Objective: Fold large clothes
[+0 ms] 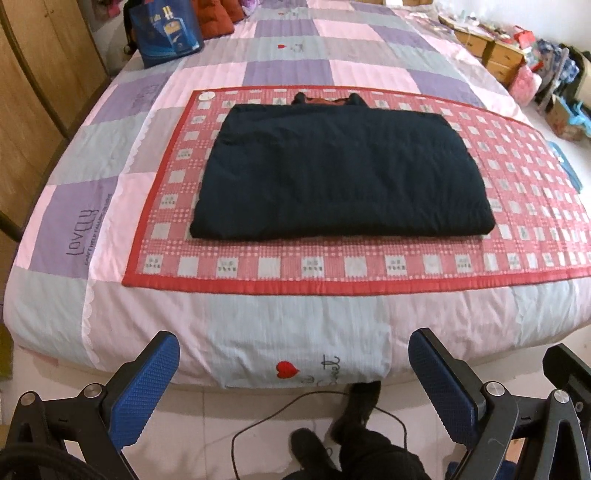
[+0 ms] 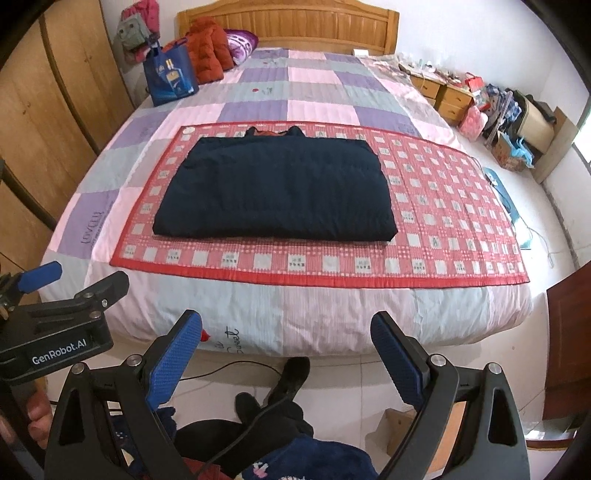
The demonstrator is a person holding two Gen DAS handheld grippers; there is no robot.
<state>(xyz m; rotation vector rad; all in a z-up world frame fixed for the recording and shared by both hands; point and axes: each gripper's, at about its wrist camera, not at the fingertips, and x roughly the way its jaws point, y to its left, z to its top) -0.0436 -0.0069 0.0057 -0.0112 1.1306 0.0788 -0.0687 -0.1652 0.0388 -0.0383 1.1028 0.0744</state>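
One dark navy padded garment (image 1: 341, 173) lies folded into a thick rectangle on the single red checked mat (image 1: 524, 236), which is spread across the patchwork quilt (image 1: 288, 48) of the bed. The garment sits left of the mat's middle, its long axis running across the mat from side to side, its folded edge toward the foot of the bed and its collar (image 2: 275, 132) pointing at the wooden headboard (image 2: 288, 22). Only the collar's two dark tips and a strip of reddish lining show; sleeves and front are tucked out of sight. Beyond the mat, near the headboard, stand one blue gift bag (image 2: 170, 75) and one orange-red puffer jacket (image 2: 207, 51). The left gripper (image 1: 293, 373) and the right gripper (image 2: 286, 350) each hang short of the bed's foot, fingers spread wide apart and holding nothing. The print on the mat is too small to read.
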